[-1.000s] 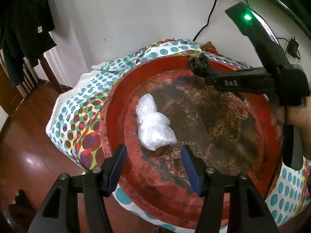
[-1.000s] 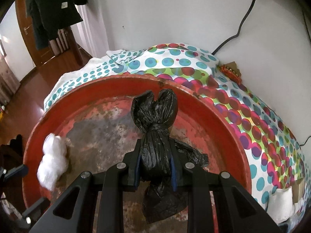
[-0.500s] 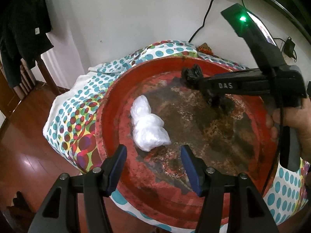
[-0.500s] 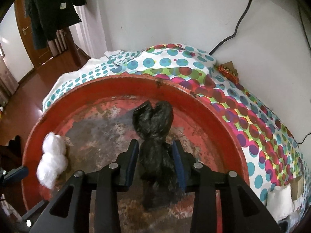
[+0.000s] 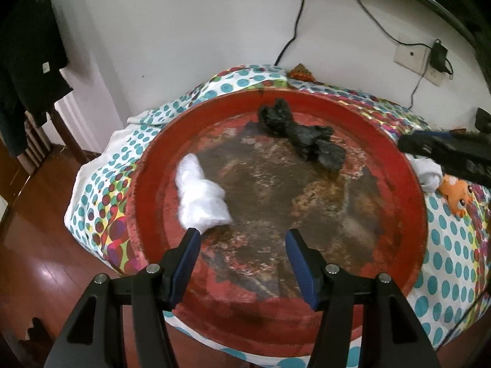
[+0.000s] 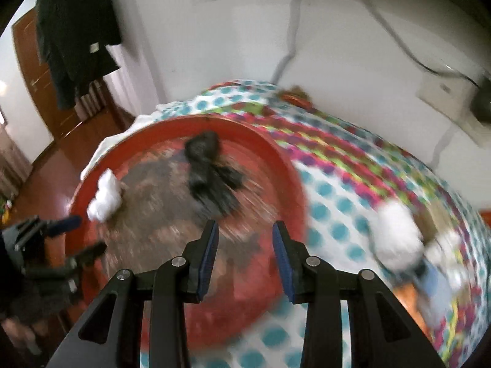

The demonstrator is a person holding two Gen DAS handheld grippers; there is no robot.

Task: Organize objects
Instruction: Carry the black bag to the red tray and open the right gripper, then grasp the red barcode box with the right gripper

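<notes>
A big round red tray (image 5: 147, 165) with a worn, rusty floor lies on a dotted cloth. In it a knotted black plastic bag (image 5: 302, 138) rests at the far side, and a white plastic bag (image 5: 199, 196) lies at the left. My left gripper (image 5: 242, 239) hovers open over the tray's near part, its left finger just short of the white bag. My right gripper (image 6: 245, 230) is open and empty, pulled back over the tray's near right rim, with the black bag (image 6: 208, 168) lying free ahead of it. The right wrist view is blurred.
The dotted cloth (image 5: 454, 245) covers a raised surface against a white wall. Right of the tray lie a white bundle (image 5: 428, 174) and an orange toy (image 5: 457, 193). Cables and a wall socket (image 5: 411, 56) are behind. A wooden floor (image 5: 40, 245) drops off at the left.
My right gripper opened and let go of the black bag, which now lies in the tray. It then pulled back and swung right. My left gripper drifted slightly.
</notes>
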